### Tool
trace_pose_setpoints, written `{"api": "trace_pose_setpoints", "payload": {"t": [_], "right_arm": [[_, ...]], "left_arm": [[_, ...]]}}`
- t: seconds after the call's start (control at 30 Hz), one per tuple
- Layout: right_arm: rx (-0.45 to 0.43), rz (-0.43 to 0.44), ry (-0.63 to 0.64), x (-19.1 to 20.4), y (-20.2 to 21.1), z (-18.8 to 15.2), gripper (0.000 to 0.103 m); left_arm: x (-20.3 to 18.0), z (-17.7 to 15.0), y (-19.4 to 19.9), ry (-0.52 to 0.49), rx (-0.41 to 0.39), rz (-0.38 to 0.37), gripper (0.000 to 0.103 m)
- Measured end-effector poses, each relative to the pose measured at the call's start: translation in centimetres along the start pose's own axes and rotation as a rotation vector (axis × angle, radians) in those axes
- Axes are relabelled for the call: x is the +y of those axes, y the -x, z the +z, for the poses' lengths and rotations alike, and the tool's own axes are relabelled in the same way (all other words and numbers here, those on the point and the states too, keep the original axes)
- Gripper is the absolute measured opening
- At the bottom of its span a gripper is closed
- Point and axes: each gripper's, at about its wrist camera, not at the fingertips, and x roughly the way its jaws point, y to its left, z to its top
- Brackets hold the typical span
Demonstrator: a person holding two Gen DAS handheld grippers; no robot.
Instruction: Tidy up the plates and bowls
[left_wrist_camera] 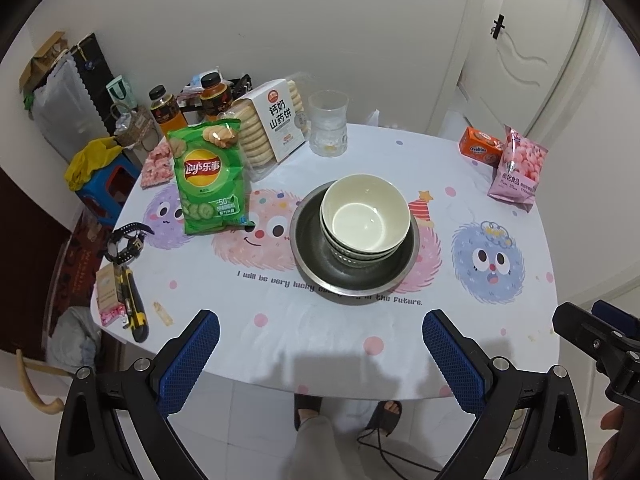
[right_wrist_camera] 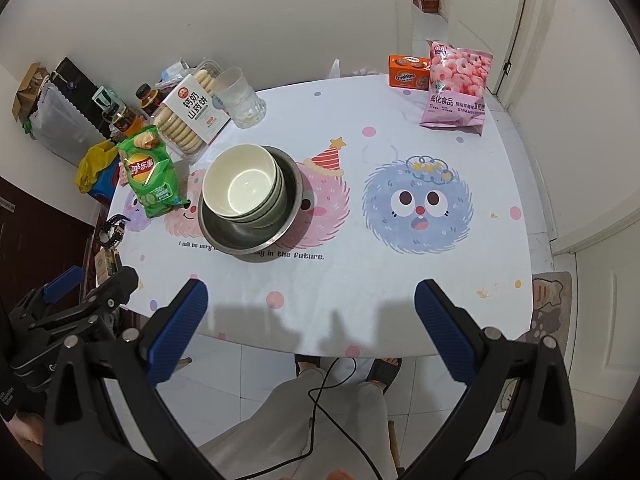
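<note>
1. Task items: a stack of cream bowls sits nested inside a metal basin, mid-table on the printed tablecloth. No separate plates visible in either view.
2. Key relation: from the left gripper the stack lies straight ahead, a little right of the centre line between the fingers. From the right gripper the same bowls and basin lie ahead and clearly off to the left.
3. Judgement: the left gripper is better lined up on the stack; the right one would have to swing left across the table to reach it.
4. No long axis to note; bowls and basin are round, openings up. Any rim approach looks equivalent, but the stack sits off-centre in the basin, toward the far side.
5. Left fingers: spread wide, nothing between them, hanging over the near table edge, well apart from the basin.
6. Right fingers: also spread wide and empty, over the near edge, level with its partner.
7. Both point forward and down at the table. I see each gripper at the margin of the other's view, side by side.
8. Chip bag stands just left of the basin; watch it on a left-side approach.
</note>
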Motion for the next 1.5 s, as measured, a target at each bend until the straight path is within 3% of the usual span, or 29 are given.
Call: {"api": "trace_pose_setpoints", "payload": {"t": [1.5], "right_arm": [[0.0,-0.002,-0.007,-0.1,0.0,0.4,0.103]], "left_arm": [[0.1,0.9,-1.3,-0.024,0.026,-0.019,0.103]]}}
